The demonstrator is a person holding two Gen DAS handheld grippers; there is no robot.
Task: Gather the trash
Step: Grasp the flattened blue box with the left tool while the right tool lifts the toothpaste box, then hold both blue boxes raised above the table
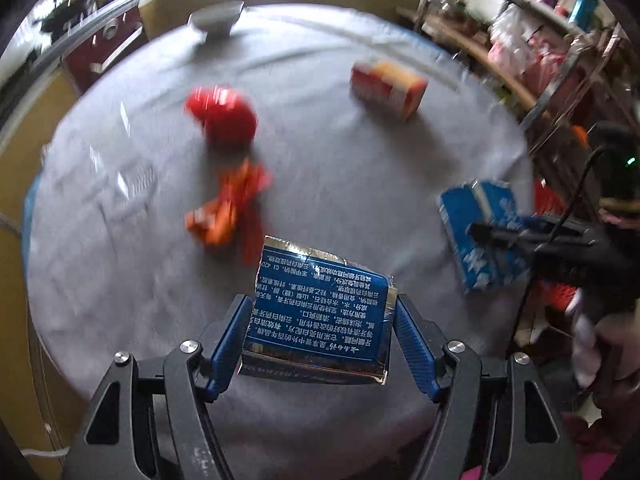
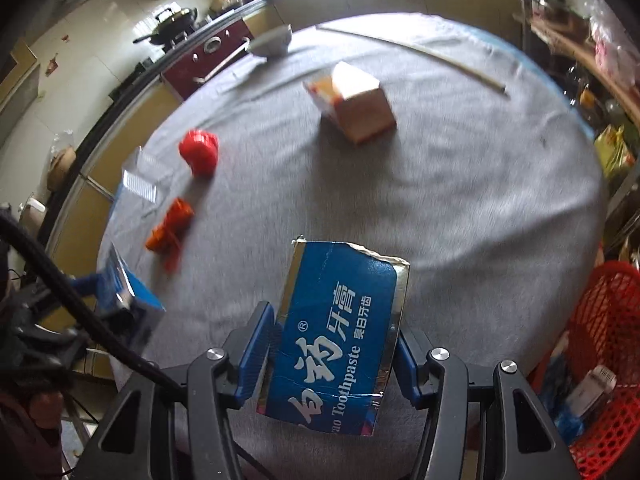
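Trash lay scattered over a round table (image 1: 360, 168) covered in grey cloth, and each gripper already carried a piece of it. The left gripper (image 1: 320, 328) had its blue pads pressed against the two sides of a torn blue carton piece (image 1: 320, 312) printed with small white text, raised clear of the cloth. The right gripper (image 2: 332, 344) was clamped in the same way on a torn toothpaste box (image 2: 340, 332), blue with silver edges, also held above the table. On the cloth were a red crumpled lump (image 1: 224, 116), an orange wrapper (image 1: 228, 208) just beside it, and an orange and white box (image 1: 388, 84) well apart from both. A white bowl (image 1: 216, 20) sat at the far edge, and a thin pale stick (image 2: 416, 56) lay near the far rim. A red basket (image 2: 600, 360) stood beside the table in the right wrist view, with a few items inside.
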